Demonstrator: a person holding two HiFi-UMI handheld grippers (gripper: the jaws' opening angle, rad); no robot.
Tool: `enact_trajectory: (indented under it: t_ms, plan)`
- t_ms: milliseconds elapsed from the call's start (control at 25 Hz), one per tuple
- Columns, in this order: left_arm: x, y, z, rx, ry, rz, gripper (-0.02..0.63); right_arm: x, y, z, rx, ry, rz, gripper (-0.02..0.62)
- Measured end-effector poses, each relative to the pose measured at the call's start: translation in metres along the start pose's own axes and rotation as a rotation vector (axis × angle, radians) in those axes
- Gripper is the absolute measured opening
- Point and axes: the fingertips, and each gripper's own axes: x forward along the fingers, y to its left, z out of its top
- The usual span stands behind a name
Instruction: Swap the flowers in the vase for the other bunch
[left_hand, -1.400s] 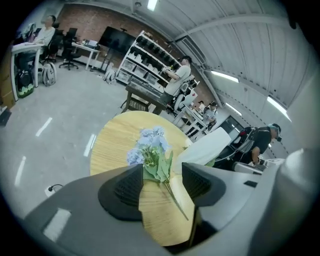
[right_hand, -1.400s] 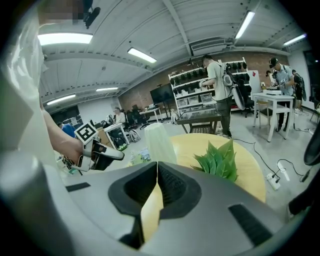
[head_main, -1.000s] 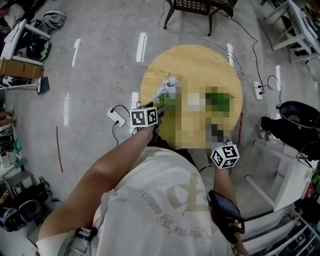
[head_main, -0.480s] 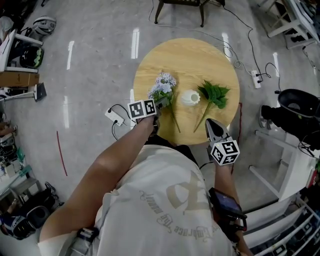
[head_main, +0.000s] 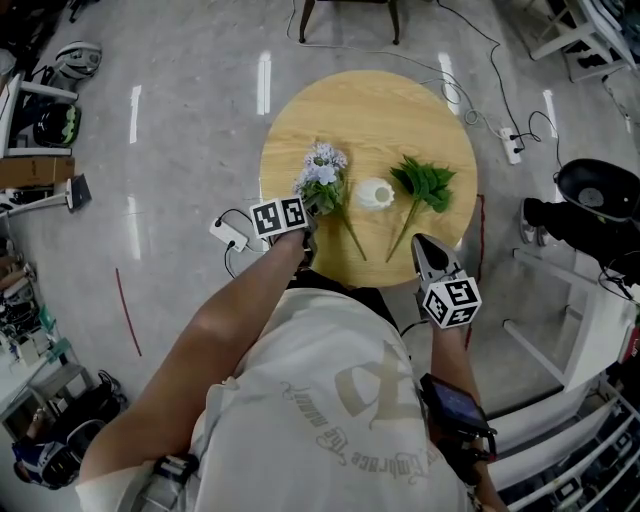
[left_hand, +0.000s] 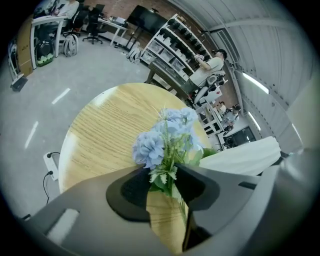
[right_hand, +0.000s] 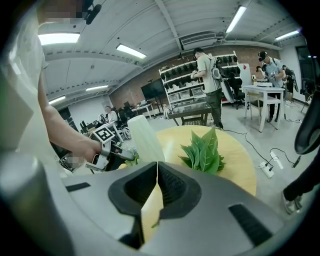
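A bunch of pale blue flowers (head_main: 322, 178) lies on the left of the round wooden table (head_main: 370, 110). An empty white vase (head_main: 375, 194) stands at the middle, and a green leafy bunch (head_main: 425, 184) lies to its right. My left gripper (head_main: 318, 207) reaches the blue bunch's leafy neck. Its jaws have just been closing, and in the left gripper view the left gripper (left_hand: 163, 175) presses on the foliage under the blue flowers (left_hand: 165, 135). My right gripper (head_main: 421, 243) hovers shut and empty at the near table edge. From the right gripper (right_hand: 157, 167) I see the vase (right_hand: 145, 137) and the green bunch (right_hand: 204, 150) ahead.
A white power strip (head_main: 232, 232) with a cable lies on the floor left of the table, and another strip (head_main: 510, 145) lies to the right. Chair legs (head_main: 345, 15) stand beyond the far edge. People (right_hand: 206, 75) stand by shelves in the background.
My left gripper has sunk onto the blue bunch's leafy neck. The right gripper, the vase and both bunches stay about where they were.
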Motion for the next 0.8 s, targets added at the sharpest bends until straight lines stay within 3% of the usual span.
enact_trajectory:
  t_ms: [280, 800]
  plan:
    - [0.001, -0.005, 0.002, -0.016, -0.028, -0.067, 0.038, 0.0, -0.006, -0.003, 0.001, 0.008, -0.014, 0.009]
    - [-0.013, -0.016, 0.012, -0.053, -0.104, -0.186, 0.018, 0.001, 0.003, -0.005, -0.014, 0.012, -0.011, 0.009]
